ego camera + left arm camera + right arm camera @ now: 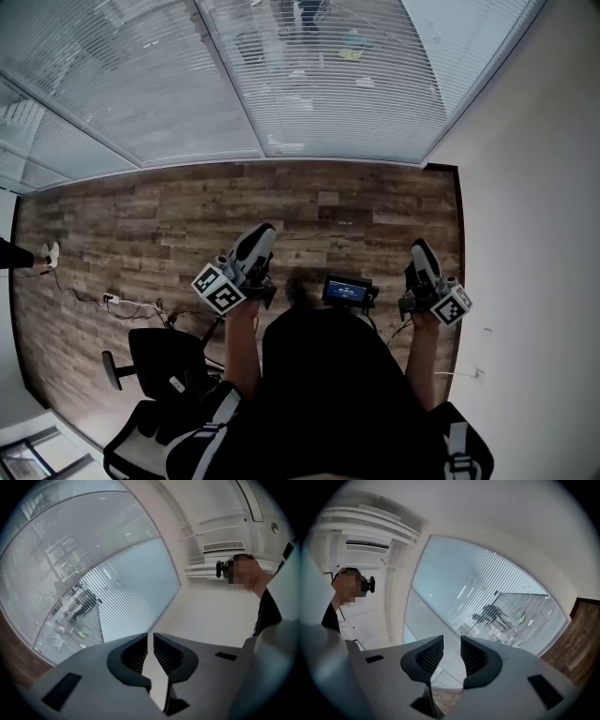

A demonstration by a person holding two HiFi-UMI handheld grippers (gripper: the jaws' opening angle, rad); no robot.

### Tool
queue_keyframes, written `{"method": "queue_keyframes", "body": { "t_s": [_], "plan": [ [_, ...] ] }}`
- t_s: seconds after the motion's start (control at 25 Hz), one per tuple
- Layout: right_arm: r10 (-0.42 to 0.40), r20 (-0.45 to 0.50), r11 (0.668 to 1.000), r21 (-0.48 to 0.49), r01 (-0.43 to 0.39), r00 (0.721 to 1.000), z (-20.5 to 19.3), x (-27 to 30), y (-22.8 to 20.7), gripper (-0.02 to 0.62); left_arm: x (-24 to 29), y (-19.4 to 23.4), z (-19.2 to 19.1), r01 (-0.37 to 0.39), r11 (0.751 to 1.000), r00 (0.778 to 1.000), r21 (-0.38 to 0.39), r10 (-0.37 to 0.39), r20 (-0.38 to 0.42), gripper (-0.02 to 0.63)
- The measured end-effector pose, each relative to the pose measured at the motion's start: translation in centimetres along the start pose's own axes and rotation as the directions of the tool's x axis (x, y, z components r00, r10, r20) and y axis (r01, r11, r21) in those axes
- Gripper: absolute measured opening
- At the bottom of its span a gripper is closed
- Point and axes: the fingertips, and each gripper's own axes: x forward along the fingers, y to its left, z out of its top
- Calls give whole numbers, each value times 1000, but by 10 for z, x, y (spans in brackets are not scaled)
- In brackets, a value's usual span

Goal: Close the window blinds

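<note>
Closing the blinds [319, 84] means getting near first: they hang ahead across the floor [281, 216], well apart from both grippers. Left gripper [261, 236] jaws stand a slit apart and right gripper [422, 251] jaws wider, both empty. Step close, then look for whatever tilts them.
</note>
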Motion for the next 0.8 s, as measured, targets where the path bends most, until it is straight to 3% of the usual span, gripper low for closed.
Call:
{"method": "queue_keyframes", "body": {
  "t_s": [0.4,0.8],
  "plan": [
    [6,-28,1000,12,-6,1000,-2,30,13,123,-4,17,23,-13,1000,1000,-23,14,9,46],
    [-20,-27,999,24,20,999,-11,28,4,123,-10,27,14,-8,999,1000,-34,9,21,46]
  ]
}}
